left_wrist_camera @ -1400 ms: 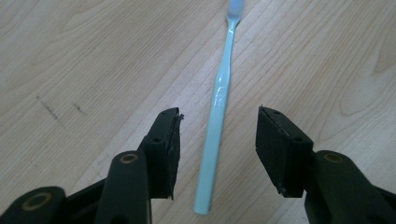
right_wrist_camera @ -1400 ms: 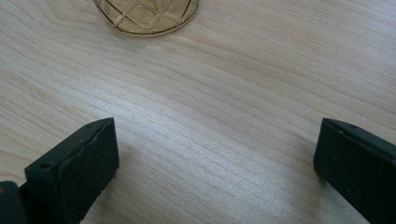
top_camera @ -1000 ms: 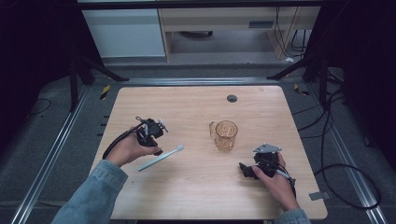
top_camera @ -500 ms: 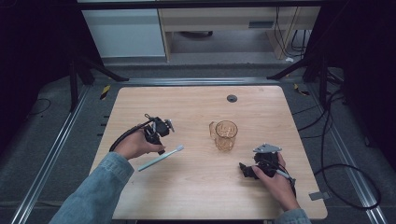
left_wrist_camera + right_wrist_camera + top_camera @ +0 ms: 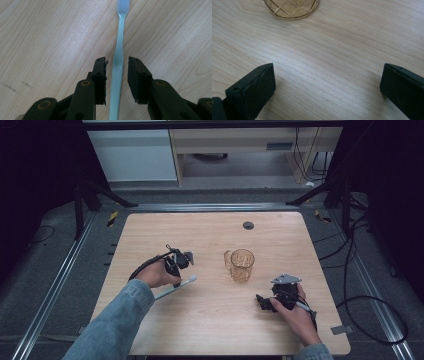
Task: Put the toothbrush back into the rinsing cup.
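A light-blue toothbrush (image 5: 176,288) (image 5: 119,47) lies flat on the wooden table (image 5: 210,330), left of centre, bristle head toward the middle. My left gripper (image 5: 175,277) (image 5: 117,61) points down over its handle. The jaws have just been closing and now straddle the handle with a thin gap on each side, so the gripper is still open. An amber cut-glass mug (image 5: 241,264) (image 5: 292,8) stands upright at the table's centre. My right gripper (image 5: 262,302) (image 5: 328,67) rests low at the front right, aimed at the mug's base, open wide with only bare wood between its jaws.
A small black round grommet (image 5: 248,225) sits in the table's far middle. Beyond the far edge stand a white cabinet (image 5: 132,155) and a low shelf unit (image 5: 235,150). Cables (image 5: 360,285) trail on the floor to the right.
My left hand has slid right and sunk down onto the toothbrush handle. The right hand and the mug have stayed put.
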